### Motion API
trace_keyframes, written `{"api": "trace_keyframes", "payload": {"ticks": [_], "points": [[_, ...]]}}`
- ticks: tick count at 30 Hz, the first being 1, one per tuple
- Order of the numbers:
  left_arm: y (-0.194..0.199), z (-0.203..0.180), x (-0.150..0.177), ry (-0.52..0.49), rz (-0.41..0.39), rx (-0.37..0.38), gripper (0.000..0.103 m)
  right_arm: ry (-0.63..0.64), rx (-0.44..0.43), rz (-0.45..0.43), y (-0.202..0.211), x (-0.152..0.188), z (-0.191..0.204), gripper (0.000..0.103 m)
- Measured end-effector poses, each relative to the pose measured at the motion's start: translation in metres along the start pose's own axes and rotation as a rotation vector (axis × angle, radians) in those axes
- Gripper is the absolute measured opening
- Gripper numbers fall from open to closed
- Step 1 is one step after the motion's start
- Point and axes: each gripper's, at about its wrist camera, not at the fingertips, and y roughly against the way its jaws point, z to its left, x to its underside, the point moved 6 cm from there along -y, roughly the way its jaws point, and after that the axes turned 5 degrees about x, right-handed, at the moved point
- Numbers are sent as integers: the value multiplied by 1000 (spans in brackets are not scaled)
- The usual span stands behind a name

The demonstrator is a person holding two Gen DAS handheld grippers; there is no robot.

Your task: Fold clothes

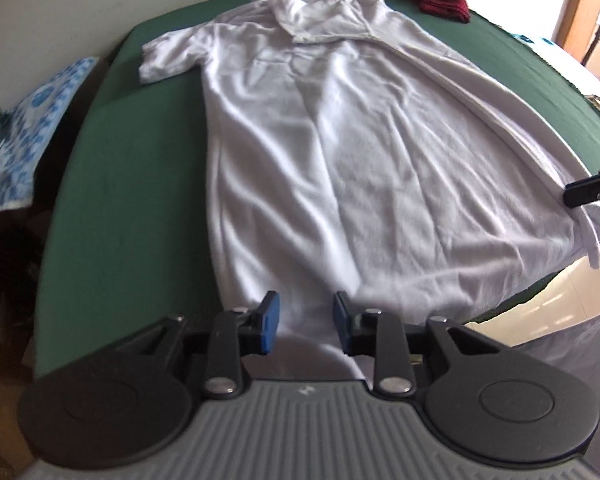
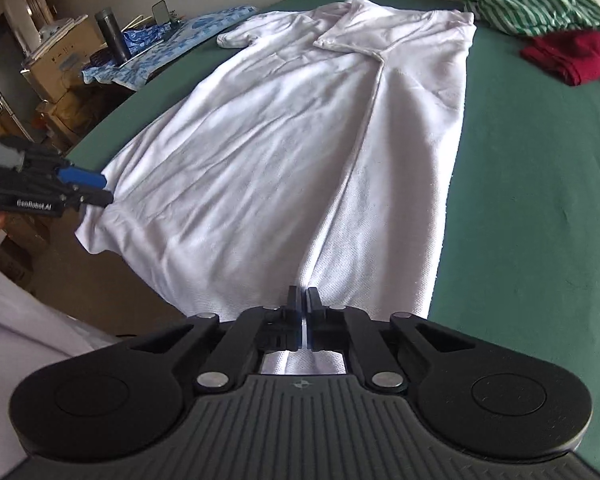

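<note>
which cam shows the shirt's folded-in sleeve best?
Right wrist view: the folded-in sleeve lies flat on the white shirt, its edges and the long fold line clearly visible. In the left wrist view that sleeve sits far off near the collar, smaller and harder to outline.

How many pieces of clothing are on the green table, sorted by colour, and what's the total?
White: 1, the white shirt spread flat
Green-and-white striped: 1, the striped garment bunched at the far end
Dark red: 1, the red garment beside it
Total: 3 on the green table
</note>
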Motion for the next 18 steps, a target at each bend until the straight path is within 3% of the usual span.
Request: {"api": "trace_keyframes", "payload": {"ticks": [4, 7, 10, 13, 14, 18], "points": [[11, -4, 8, -7, -19, -19, 31, -94, -135, -61, 14, -15, 3, 2], [16, -10, 6, -15, -34, -20, 31, -119, -142, -63, 3, -18, 8, 3], [27, -22, -4, -44, -77, 5, 31, -145, -134, -31, -8, -10, 4, 15], [39, -38, -16, -82, -127, 43, 40, -192, -178, -85, 14, -7, -9, 14], [40, -44, -19, -88, -140, 60, 43, -184, -174, -96, 22, -6, -13, 15], [30, -65, -29, -100, -151, 147, 42, -101, -163, -87, 30, 1, -7, 15]]}}
